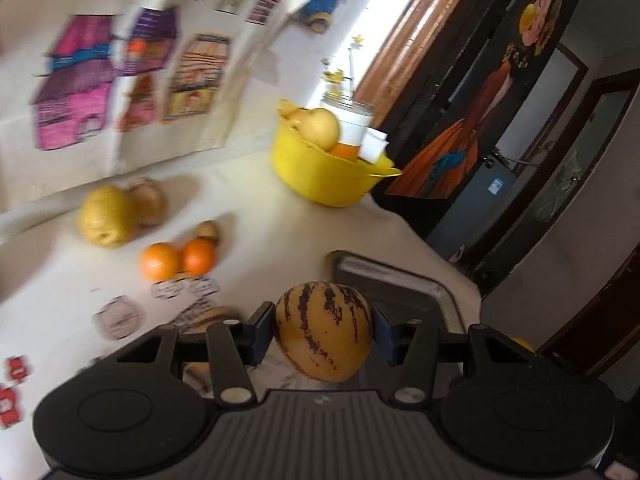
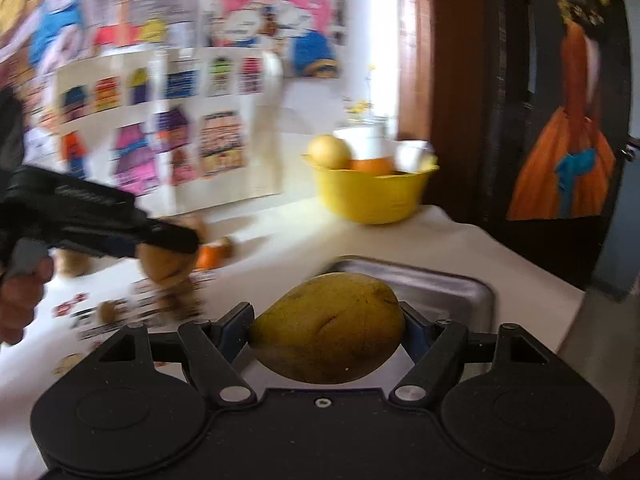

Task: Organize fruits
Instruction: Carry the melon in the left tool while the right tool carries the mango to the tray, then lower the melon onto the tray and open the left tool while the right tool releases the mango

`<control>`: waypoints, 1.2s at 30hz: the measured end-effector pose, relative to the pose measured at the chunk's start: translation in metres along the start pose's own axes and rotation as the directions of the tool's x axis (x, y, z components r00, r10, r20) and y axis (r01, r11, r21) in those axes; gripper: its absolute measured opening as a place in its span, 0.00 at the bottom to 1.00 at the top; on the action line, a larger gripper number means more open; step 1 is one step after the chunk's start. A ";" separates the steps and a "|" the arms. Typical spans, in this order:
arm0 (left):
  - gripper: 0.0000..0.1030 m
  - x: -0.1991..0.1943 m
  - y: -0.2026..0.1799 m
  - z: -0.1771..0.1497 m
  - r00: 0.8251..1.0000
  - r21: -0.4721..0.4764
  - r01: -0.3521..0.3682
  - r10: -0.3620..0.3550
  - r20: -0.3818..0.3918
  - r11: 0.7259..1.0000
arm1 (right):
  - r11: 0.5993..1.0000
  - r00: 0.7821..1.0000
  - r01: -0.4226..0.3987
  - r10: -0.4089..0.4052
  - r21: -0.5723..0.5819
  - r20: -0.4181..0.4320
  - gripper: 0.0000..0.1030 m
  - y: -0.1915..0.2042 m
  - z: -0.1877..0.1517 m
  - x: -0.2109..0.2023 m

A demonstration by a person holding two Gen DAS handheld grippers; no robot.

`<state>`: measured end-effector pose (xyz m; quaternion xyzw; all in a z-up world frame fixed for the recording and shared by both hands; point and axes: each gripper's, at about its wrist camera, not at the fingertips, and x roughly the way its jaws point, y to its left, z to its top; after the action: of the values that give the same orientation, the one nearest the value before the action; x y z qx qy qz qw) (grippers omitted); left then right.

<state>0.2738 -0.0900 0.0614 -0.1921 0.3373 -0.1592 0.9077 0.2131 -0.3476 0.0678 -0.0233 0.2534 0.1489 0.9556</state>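
My left gripper (image 1: 322,332) is shut on a yellow melon with purple stripes (image 1: 323,330), held above the table near a metal tray (image 1: 400,280). My right gripper (image 2: 326,340) is shut on a plain yellow-green fruit (image 2: 326,342), held above the same metal tray (image 2: 440,284). A yellow bowl (image 1: 320,172) at the back holds a pear and an orange; it also shows in the right wrist view (image 2: 368,196). Two oranges (image 1: 178,260), a yellow pear (image 1: 106,216) and brownish fruits (image 1: 150,200) lie on the table. The left gripper (image 2: 160,248) shows blurred in the right wrist view.
A white cup with flowers (image 1: 356,116) stands behind the bowl. Colourful posters (image 1: 120,80) cover the wall behind the table. The table's right edge (image 1: 440,248) drops off toward a dark painted door (image 1: 500,92). Printed stickers (image 1: 120,316) mark the tablecloth.
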 end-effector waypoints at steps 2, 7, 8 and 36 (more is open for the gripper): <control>0.54 0.016 -0.010 0.004 1.000 0.007 0.016 -0.016 -0.003 1.000 | 1.000 1.000 0.011 -0.010 0.025 -0.011 0.75 -0.024 0.005 0.013; 0.54 0.062 -0.029 0.007 0.999 0.036 0.046 -0.045 -0.025 0.998 | 0.997 0.999 0.009 -0.005 0.076 -0.045 0.75 -0.069 0.014 0.048; 0.54 0.071 -0.032 0.007 0.998 0.046 0.051 -0.050 -0.029 0.998 | 0.996 0.999 0.004 0.001 0.088 -0.052 0.75 -0.076 0.015 0.055; 0.55 0.114 -0.039 -0.021 0.997 0.207 0.060 -0.047 -0.067 0.977 | 0.992 0.983 0.060 -0.040 0.108 -0.177 0.76 -0.108 0.018 0.134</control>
<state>0.3356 -0.1769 0.0021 -0.0997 0.3412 -0.2239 0.9075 0.3643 -0.4121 0.0146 0.0113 0.3433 0.1077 0.9330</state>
